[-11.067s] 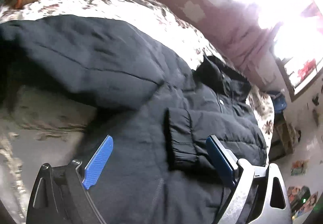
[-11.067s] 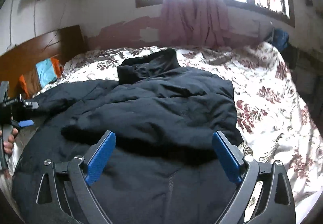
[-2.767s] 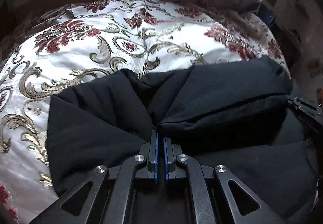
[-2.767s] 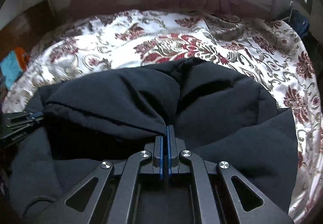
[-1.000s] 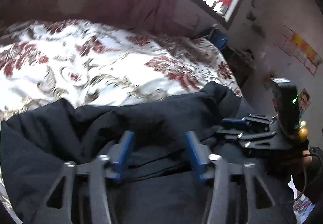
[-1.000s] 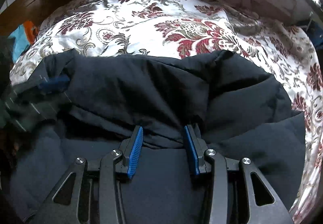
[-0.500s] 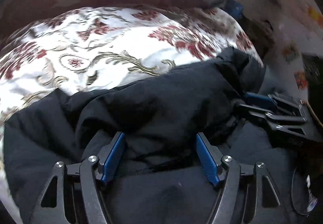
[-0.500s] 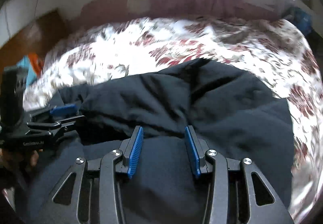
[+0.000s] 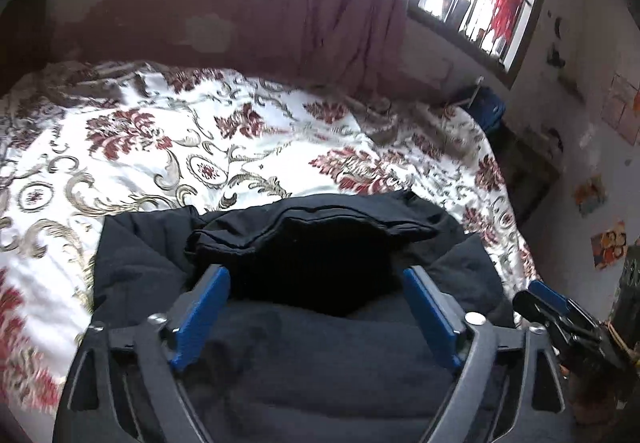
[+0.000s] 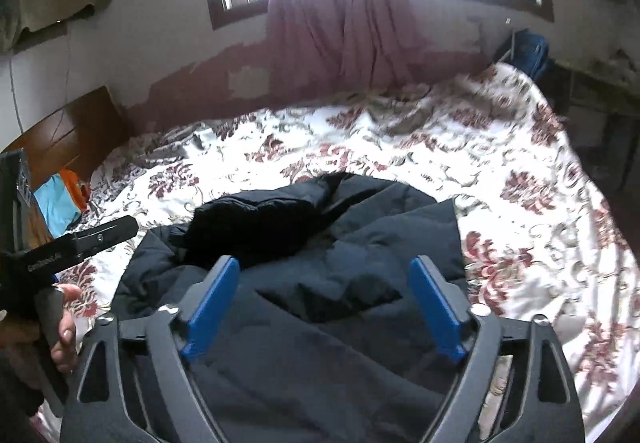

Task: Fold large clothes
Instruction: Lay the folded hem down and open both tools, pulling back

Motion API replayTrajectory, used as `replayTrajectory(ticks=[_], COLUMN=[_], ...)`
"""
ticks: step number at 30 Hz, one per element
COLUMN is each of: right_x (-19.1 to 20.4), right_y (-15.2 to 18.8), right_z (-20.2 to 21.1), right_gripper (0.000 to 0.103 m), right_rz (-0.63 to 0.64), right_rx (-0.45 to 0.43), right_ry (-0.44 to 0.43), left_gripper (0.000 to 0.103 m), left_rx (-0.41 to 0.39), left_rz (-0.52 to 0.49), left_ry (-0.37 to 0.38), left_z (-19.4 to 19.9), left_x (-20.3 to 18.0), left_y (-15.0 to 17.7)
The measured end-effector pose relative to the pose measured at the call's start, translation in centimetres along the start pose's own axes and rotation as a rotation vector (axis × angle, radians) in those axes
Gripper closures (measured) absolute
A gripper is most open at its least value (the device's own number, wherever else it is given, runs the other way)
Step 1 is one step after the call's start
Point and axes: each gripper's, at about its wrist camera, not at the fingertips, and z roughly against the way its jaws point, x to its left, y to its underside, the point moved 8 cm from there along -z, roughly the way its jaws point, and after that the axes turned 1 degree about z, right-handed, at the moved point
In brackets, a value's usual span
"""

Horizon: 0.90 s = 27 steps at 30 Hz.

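Jacket (image 9: 304, 355) near edge cut off by frame; bedspread (image 9: 160, 147) blurred.

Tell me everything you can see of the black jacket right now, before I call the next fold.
The black jacket is a puffy, padded garment in matte fabric, lying folded into a compact bundle on the floral bedspread near the bed's front edge. A flap with a stitched seam lies doubled over on top; the layers look loose and rumpled. Nothing grips it: the left gripper and right gripper are above it, jaws opening, pads clear of the cloth.
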Motion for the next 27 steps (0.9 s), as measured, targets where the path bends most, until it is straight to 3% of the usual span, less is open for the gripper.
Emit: replayTrajectory(ticks=[4, 10, 14, 18, 27], right_x=[0.0, 0.6, 1.2, 1.8, 1.9], right_y=[-0.2, 1.4, 3.3, 5.4, 10.9], right_z=[5.2, 12.0, 16.1, 19.2, 24.4], right_gripper=[0.005, 0.002, 0.002, 0.002, 0.002], right_rz=[0.032, 0.071, 0.088, 0.112, 0.118], right_rx=[-0.066, -0.127, -0.171, -0.193, -0.199], right_ry=[0.019, 0.073, 0.085, 0.102, 0.132], left_gripper=[0.002, 0.000, 0.000, 0.000, 0.000], left_rx=[-0.048, -0.138, -0.177, -0.198, -0.236], left_rz=[-0.002, -0.016, -0.068, -0.162, -0.246], left_ry=[-0.023, 0.006, -0.053, -0.189, -0.232], left_z=[4.0, 11.1, 14.9, 18.5, 24.1], left_x=[-1.6, -3.9, -4.8, -5.2, -5.9], left_y=[0.4, 2.4, 4.2, 6.6, 10.9])
